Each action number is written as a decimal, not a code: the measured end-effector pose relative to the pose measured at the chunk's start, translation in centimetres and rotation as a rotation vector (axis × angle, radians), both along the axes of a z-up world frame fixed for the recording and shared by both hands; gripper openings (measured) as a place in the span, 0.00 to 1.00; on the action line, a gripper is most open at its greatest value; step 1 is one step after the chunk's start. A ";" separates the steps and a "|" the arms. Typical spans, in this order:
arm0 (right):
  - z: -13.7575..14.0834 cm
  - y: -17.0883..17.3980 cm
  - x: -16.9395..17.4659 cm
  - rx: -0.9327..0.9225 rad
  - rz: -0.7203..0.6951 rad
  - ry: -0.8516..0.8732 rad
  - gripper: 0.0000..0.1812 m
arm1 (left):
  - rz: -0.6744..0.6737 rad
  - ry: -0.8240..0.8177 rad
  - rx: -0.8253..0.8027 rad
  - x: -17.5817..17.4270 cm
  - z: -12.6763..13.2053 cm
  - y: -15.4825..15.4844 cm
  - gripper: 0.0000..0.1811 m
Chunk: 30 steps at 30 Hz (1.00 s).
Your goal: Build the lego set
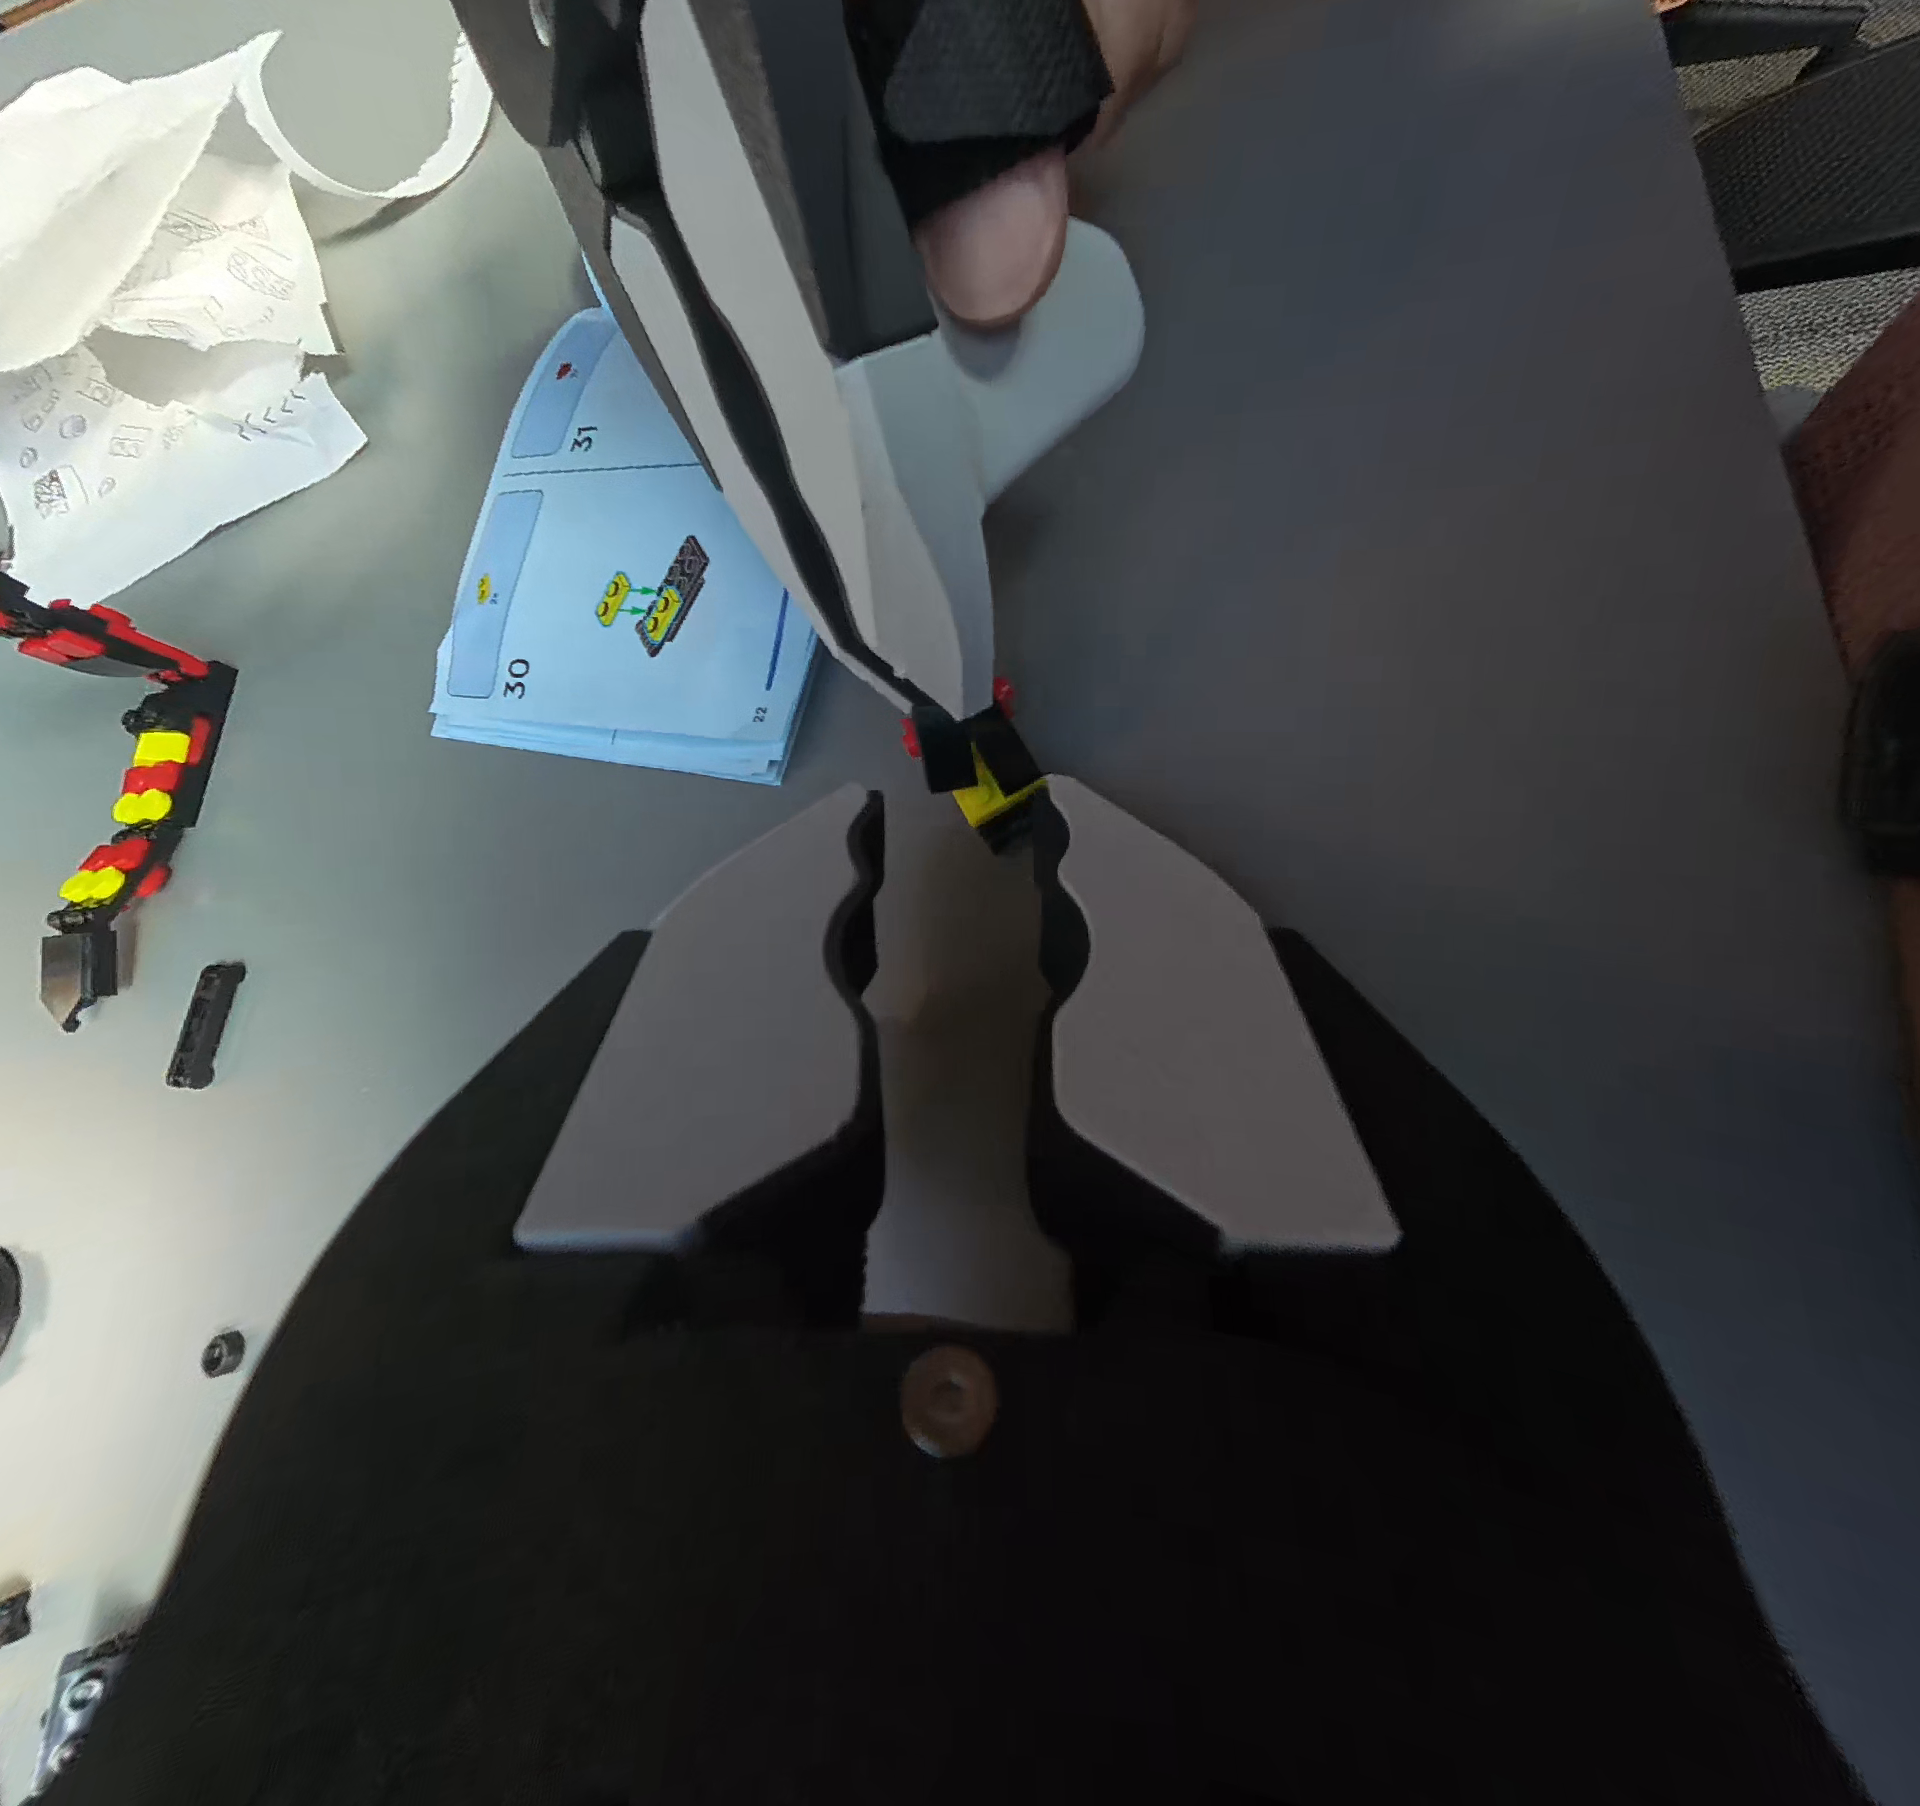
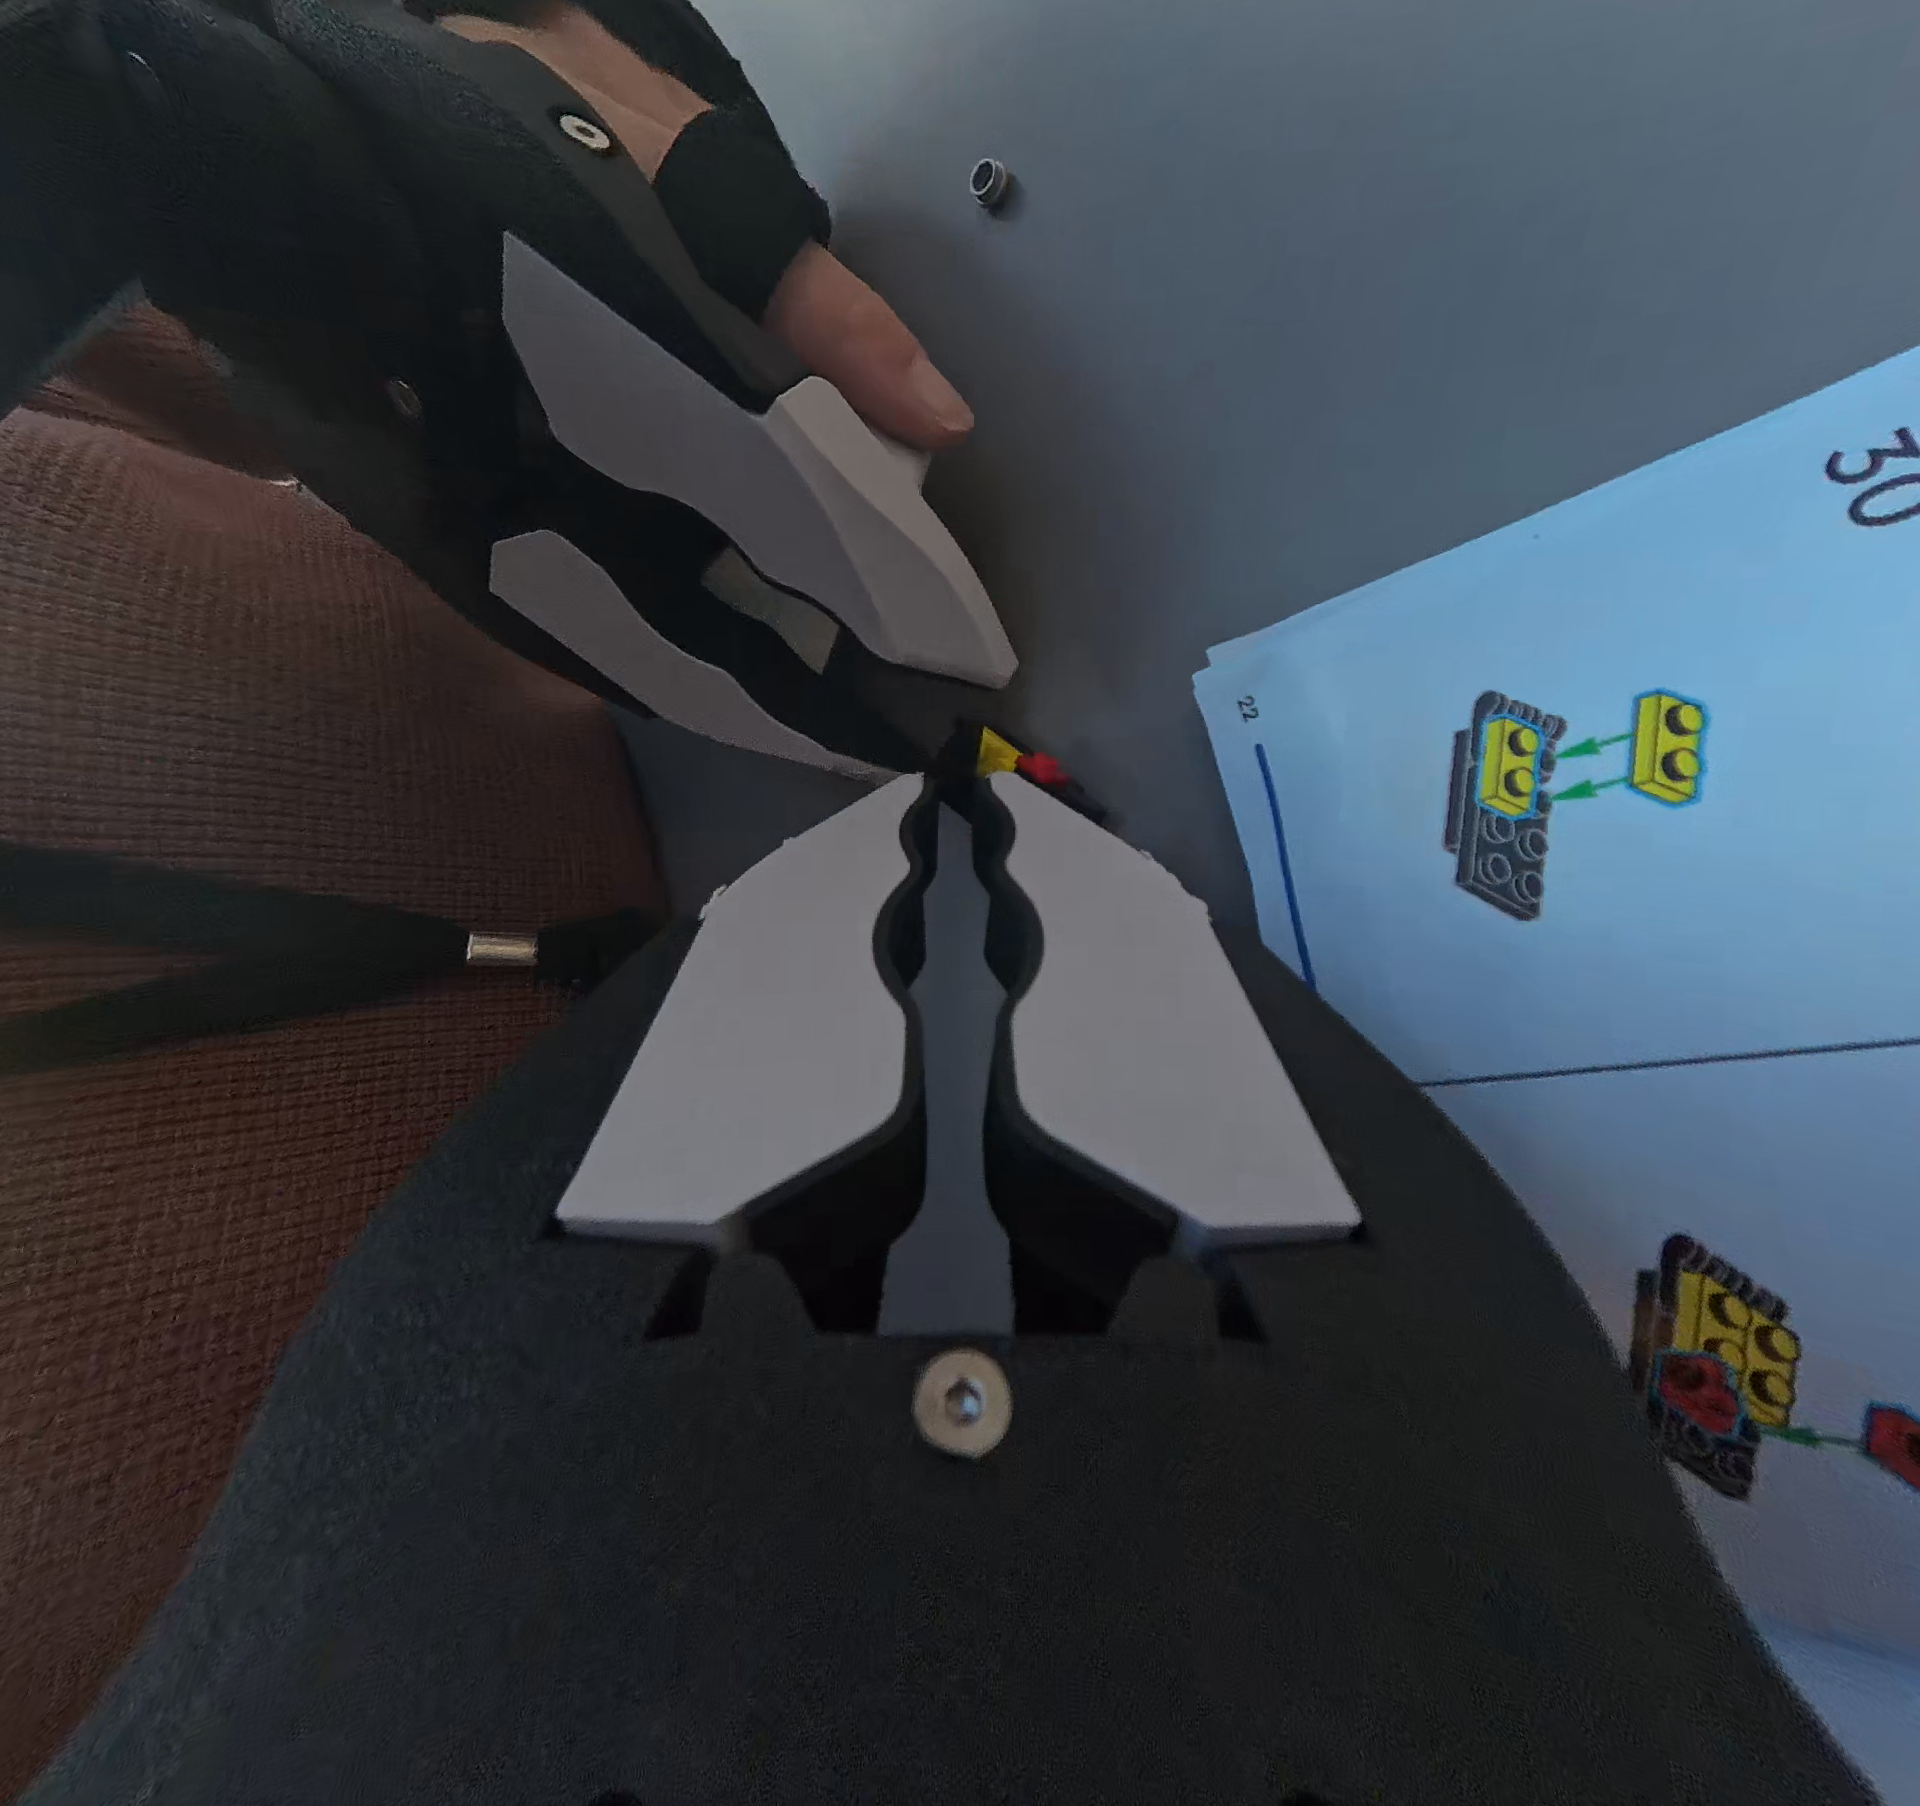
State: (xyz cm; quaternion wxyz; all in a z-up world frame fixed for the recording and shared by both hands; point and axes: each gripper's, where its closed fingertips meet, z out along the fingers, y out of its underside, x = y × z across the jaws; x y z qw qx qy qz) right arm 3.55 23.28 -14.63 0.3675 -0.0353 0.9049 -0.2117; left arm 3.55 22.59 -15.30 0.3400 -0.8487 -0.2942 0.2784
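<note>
A small lego assembly [image 1: 987,798] of yellow, black and red pieces is held just above the grey table [image 1: 1351,613]. My right gripper [image 1: 951,733] comes down from above and is shut on its black and red end. My left gripper [image 1: 961,806] is open; the assembly lies between its tips, against the right fingertip [image 1: 1049,821], with a gap to the other. In the right wrist view, my right gripper [image 2: 956,790] pinches the assembly [image 2: 997,748], and the left gripper [image 2: 935,748] meets it from the upper left.
An open blue instruction booklet [image 1: 623,593] lies left of the grippers, also in the right wrist view [image 2: 1610,821]. A red, yellow and black partial build [image 1: 135,790], loose black pieces [image 1: 203,1024] and torn white paper bags [image 1: 156,302] sit at left. Small rings [image 2: 992,182] lie beyond.
</note>
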 end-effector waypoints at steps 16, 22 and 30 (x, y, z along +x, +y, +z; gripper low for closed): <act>-0.1 0.4 0.1 0.020 0.054 -0.006 0.03 | 0.034 -0.271 0.172 0.3 -1.0 0.7 0.09; 0.0 0.4 -0.2 0.018 0.048 0.009 0.03 | -0.089 -0.299 0.136 0.3 -0.8 0.6 0.11; -0.3 0.7 -0.2 0.030 0.058 0.054 0.03 | -0.061 -0.265 0.114 0.0 -0.8 0.6 0.12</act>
